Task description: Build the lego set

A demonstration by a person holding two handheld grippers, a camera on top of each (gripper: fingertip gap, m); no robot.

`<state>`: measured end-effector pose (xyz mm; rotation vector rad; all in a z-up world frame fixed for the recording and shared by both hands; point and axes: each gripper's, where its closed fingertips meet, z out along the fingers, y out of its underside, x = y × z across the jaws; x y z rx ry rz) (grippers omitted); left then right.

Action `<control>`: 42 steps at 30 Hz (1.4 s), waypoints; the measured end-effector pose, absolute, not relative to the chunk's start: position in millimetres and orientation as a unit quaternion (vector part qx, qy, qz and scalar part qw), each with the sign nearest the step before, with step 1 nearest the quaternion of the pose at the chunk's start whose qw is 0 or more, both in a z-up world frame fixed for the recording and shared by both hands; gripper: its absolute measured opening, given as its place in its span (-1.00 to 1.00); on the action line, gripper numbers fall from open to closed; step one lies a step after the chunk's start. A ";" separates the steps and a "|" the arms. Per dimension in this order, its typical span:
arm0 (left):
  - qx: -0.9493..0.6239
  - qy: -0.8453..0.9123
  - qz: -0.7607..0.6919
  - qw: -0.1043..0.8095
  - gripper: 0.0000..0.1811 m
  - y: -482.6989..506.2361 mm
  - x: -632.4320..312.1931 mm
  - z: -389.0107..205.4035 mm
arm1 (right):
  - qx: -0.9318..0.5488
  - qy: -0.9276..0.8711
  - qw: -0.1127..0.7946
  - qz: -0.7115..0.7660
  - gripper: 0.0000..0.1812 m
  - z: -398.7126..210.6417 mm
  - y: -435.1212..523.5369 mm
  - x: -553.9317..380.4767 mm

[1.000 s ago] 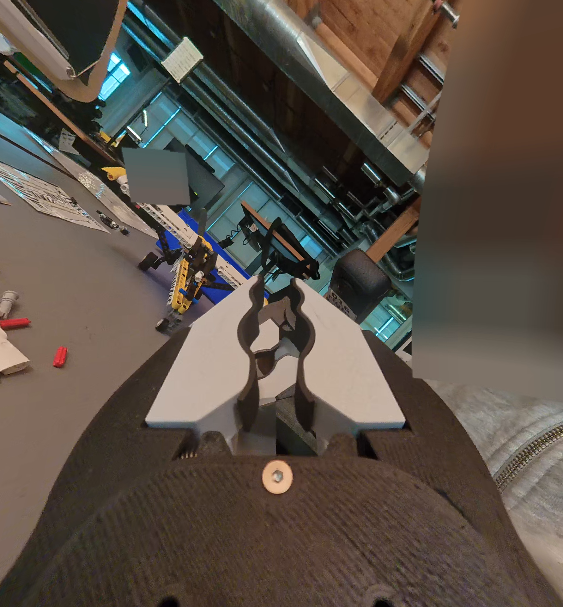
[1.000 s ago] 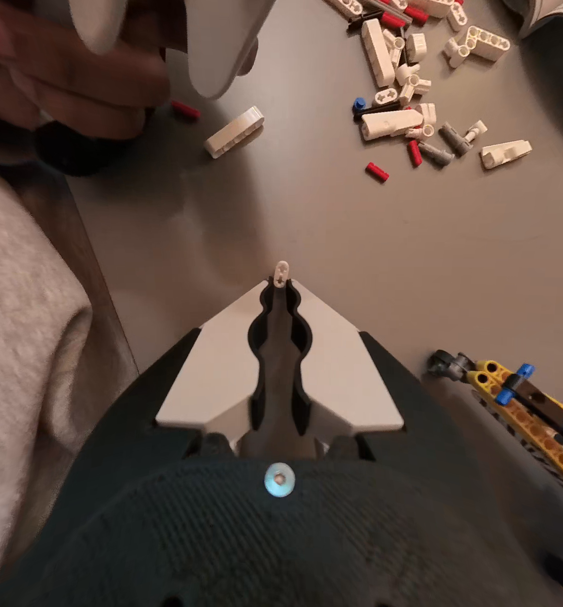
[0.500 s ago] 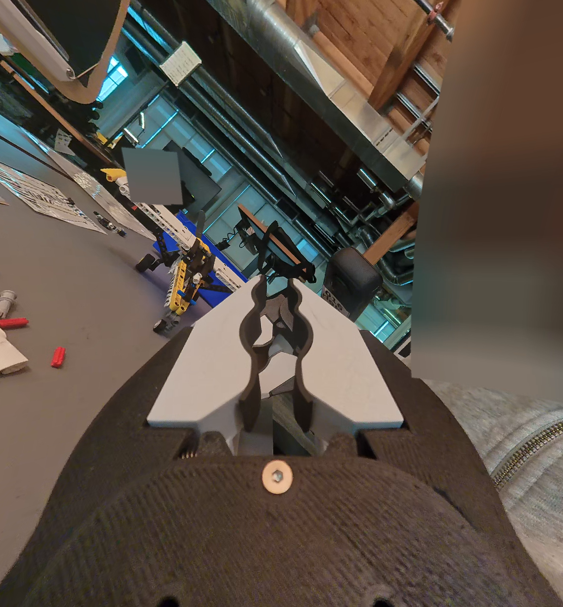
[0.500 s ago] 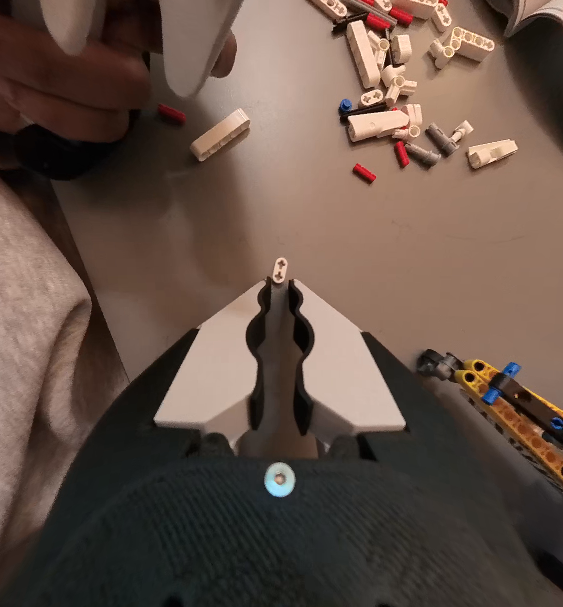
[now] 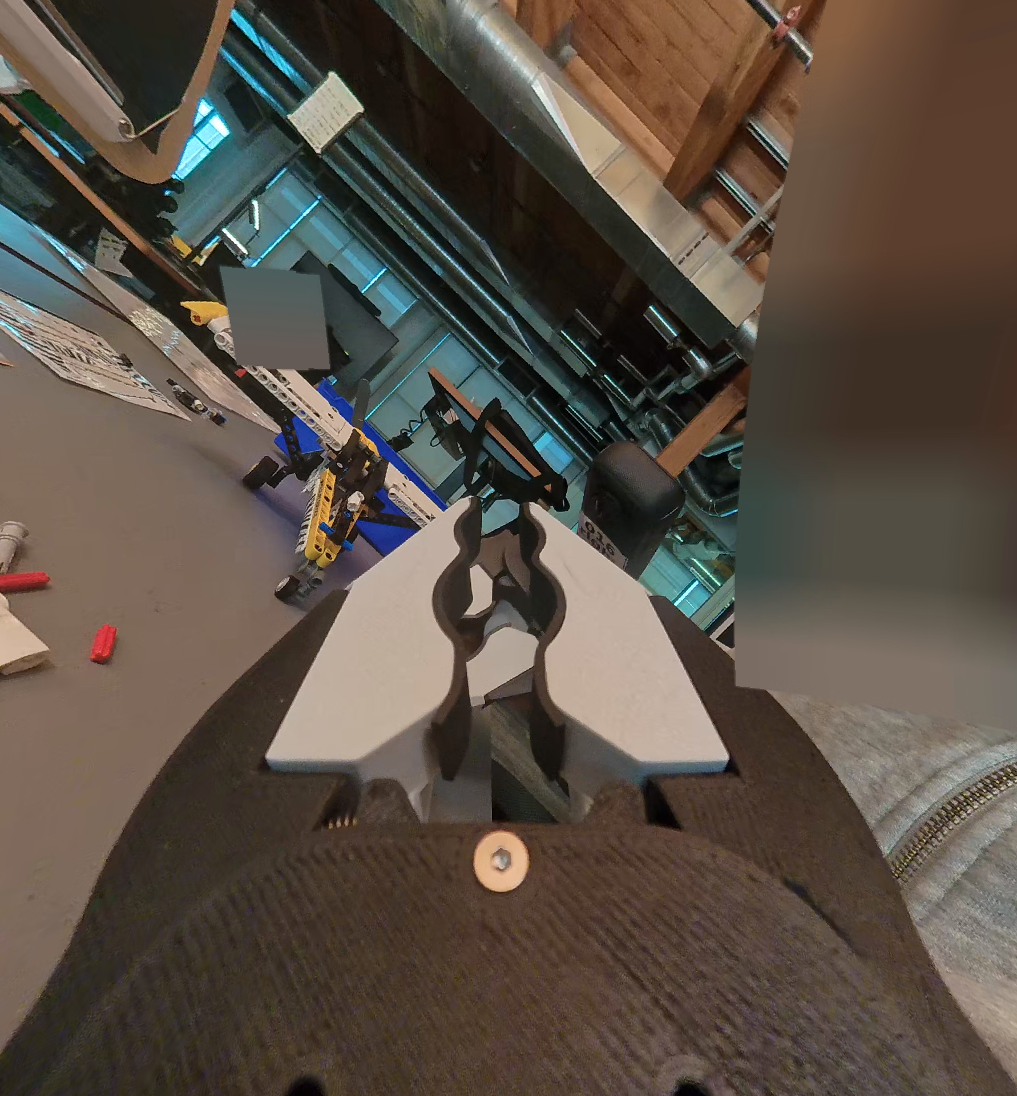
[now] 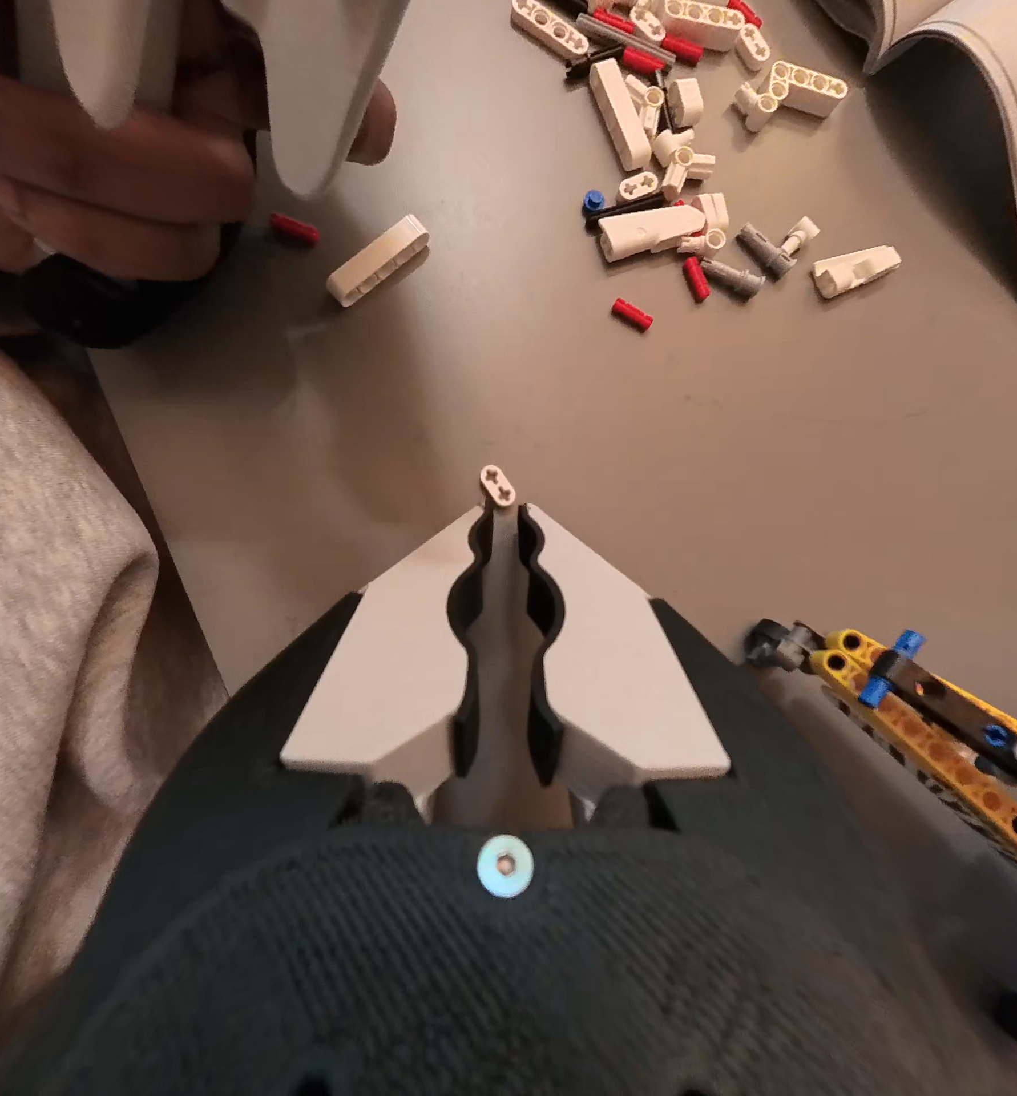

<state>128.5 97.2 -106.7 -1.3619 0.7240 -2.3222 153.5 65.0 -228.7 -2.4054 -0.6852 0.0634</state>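
While clenched on a small tan lego link (image 6: 498, 487) w/ two cross holes poking from its tips, right gripper (image 6: 501, 511) hovers over grey surface (image 6: 731, 445). Far right: pile of loose lego pieces (image 6: 666, 154), white, red, grey. Far left: lone white beam (image 6: 377, 261) lying flat, red pin (image 6: 294, 229) just beside a hand (image 6: 103, 178). Near right: yellow lego model (image 6: 933, 729) w/ blue pins. Left gripper (image 5: 497, 511) raised & tilted, tips slightly apart, nothing between them. Same yellow lego model (image 5: 340, 504) standing farther off on surface (image 5: 109, 593), red pin (image 5: 103, 642) at left.
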 end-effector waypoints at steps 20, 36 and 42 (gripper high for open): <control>-0.481 0.260 -0.819 0.176 -0.88 95.1 128.6 -106.8 | -0.936 0.001 0.337 0.105 -0.73 -230.9 42.1 211.2; -0.526 0.341 -0.775 0.082 -0.68 55.2 151.1 -130.5 | -0.791 -0.269 0.544 -0.070 -0.88 -133.7 57.0 150.4; -0.506 0.350 -0.786 0.069 -0.92 49.9 146.6 -126.8 | -0.743 -0.351 0.546 -0.164 -0.88 -133.0 57.3 136.7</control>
